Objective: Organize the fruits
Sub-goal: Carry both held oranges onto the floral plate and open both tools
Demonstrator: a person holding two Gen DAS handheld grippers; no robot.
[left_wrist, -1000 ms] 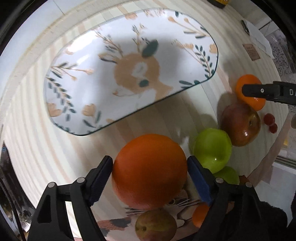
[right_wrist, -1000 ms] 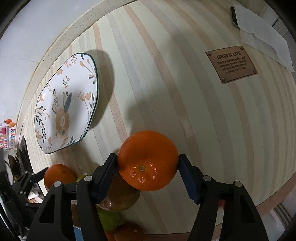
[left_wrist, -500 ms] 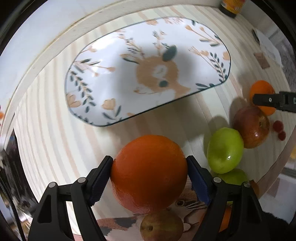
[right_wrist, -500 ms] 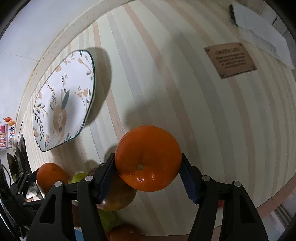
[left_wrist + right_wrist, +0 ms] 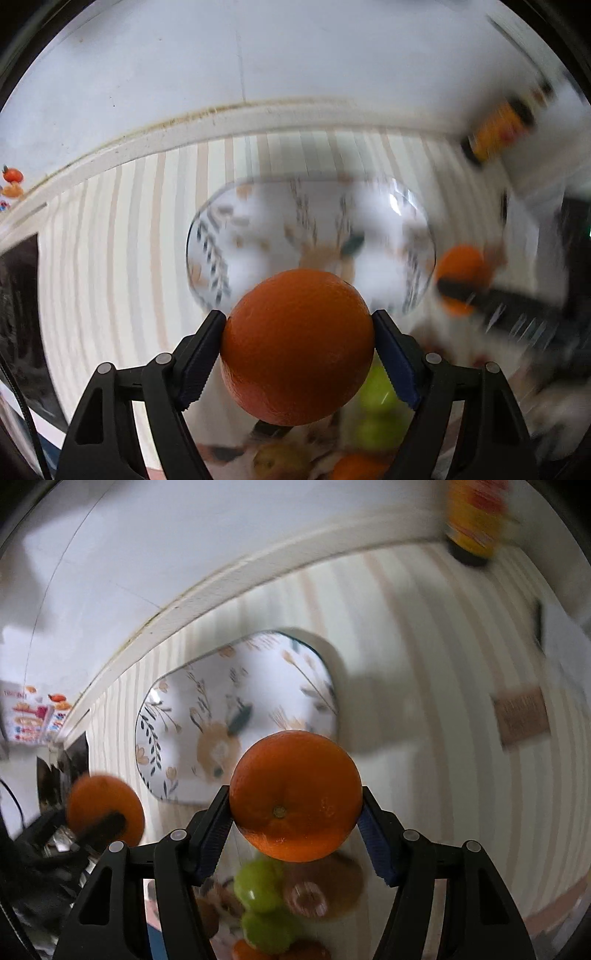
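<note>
My left gripper [image 5: 299, 350] is shut on a large orange [image 5: 297, 347] and holds it above the striped table, in front of the white floral plate [image 5: 273, 229]. My right gripper [image 5: 293, 814] is shut on a second orange [image 5: 295, 799], also lifted, with the same plate [image 5: 192, 716] behind it. Each wrist view catches the other gripper's orange: the right one's orange [image 5: 461, 273] and the left one's orange [image 5: 105, 810]. The left wrist view is blurred by motion.
Two green apples [image 5: 260, 886], a reddish apple [image 5: 325, 886] and another orange [image 5: 243, 950] lie below on the table. A yellow jar [image 5: 472, 520] stands at the back by the wall. A brown plaque [image 5: 522, 714] and white paper [image 5: 569, 646] lie at the right.
Both grippers have risen with their oranges and tilted up, so the wall and the jar have come into view. The plate looks smaller and farther. The fruit pile has dropped below the fingers.
</note>
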